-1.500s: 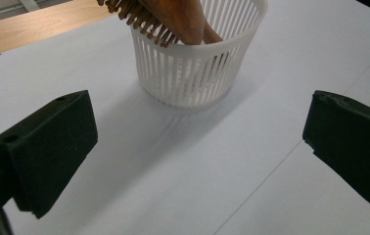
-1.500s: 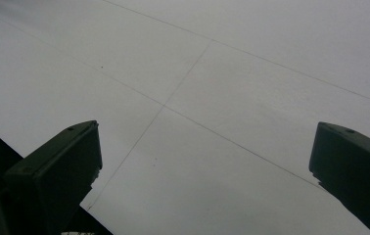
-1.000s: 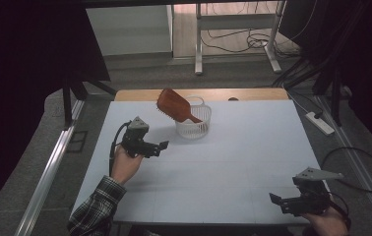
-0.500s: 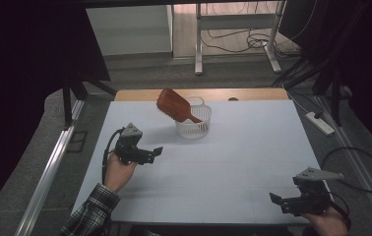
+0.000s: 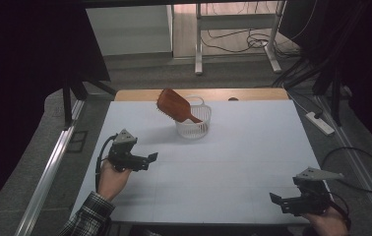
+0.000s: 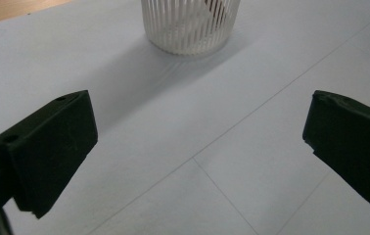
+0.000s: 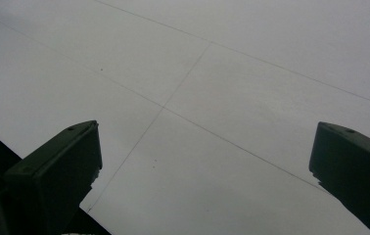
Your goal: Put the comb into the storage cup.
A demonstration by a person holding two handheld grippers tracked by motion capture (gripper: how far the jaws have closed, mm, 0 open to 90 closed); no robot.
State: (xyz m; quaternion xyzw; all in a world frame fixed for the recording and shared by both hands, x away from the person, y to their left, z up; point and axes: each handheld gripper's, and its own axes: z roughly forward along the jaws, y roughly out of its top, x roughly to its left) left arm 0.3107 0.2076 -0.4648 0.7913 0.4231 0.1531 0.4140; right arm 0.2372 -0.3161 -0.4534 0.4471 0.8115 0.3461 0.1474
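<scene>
A brown hairbrush (image 5: 174,105) stands tilted in a white slatted basket (image 5: 194,122) at the back middle of the white table (image 5: 233,162); its bristled head sticks out up and to the left. My left gripper (image 5: 147,161) hovers at the table's left, open and holding nothing, well short of the basket (image 6: 190,24), which lies ahead of its jaws. My right gripper (image 5: 278,201) is near the front right corner, open above bare table (image 7: 232,88).
A wooden strip (image 5: 253,93) borders the table's far edge. A white power strip (image 5: 319,123) and cables lie on the floor to the right. A metal rail (image 5: 51,167) runs along the left side. Desk legs (image 5: 199,44) stand beyond.
My left gripper has drawn back from the basket, moving down and toward the front left of the table. The right gripper has stayed where it was.
</scene>
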